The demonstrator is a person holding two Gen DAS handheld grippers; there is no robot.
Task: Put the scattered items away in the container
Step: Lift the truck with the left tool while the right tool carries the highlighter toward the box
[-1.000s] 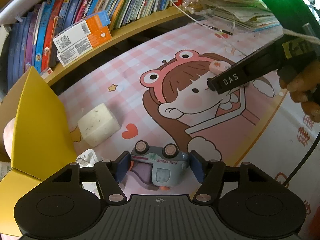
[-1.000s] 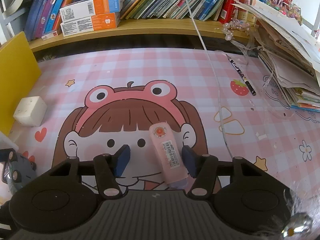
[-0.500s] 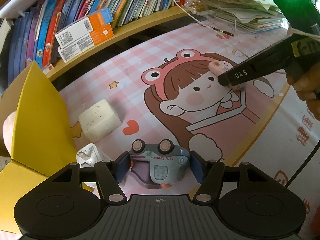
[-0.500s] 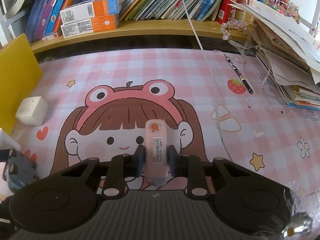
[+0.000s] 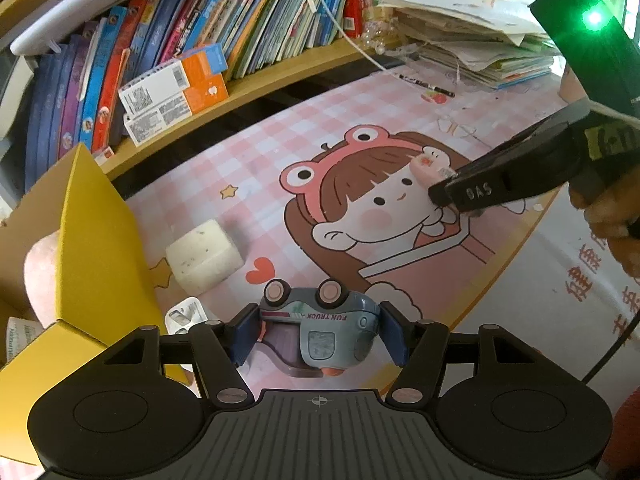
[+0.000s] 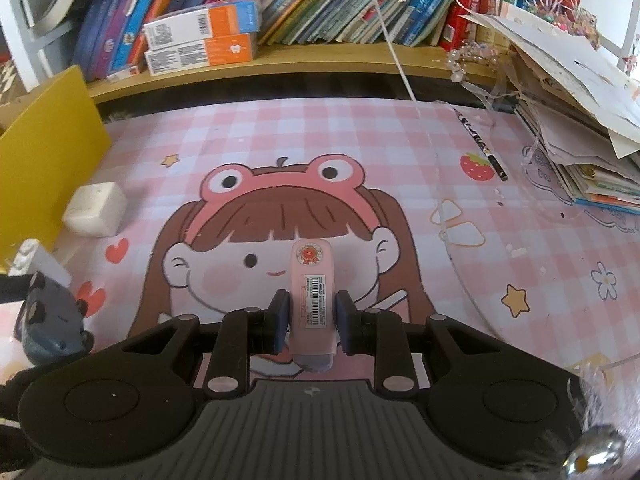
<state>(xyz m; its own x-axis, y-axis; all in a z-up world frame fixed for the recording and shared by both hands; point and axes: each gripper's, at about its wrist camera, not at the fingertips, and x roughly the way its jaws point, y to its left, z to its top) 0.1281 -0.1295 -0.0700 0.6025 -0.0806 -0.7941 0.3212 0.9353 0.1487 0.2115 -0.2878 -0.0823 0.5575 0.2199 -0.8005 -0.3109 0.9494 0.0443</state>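
Left gripper point(image 5: 318, 334), angled steeply down, is bracketing an overturned toy truck point(image 5: 320, 330) on the cartoon mat point(image 5: 360, 128) beside the yellow box point(image 5: 92, 248), pads pressing its sides. Right gripper point(image 6: 311, 316), likewise pitched down, is clamping a pink tube point(image 6: 312, 292) just above the mat.

The yellow box point(image 5: 96, 248) is cut off at the left edge, hiding most of the pink item point(image 5: 40, 276) inside; barcode print on the pink tube point(image 6: 312, 280) is unreadable.

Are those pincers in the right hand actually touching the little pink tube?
Touching. The right wrist view shows the right gripper with both blue pads pressed against the sides of the pink tube, no gap either side.
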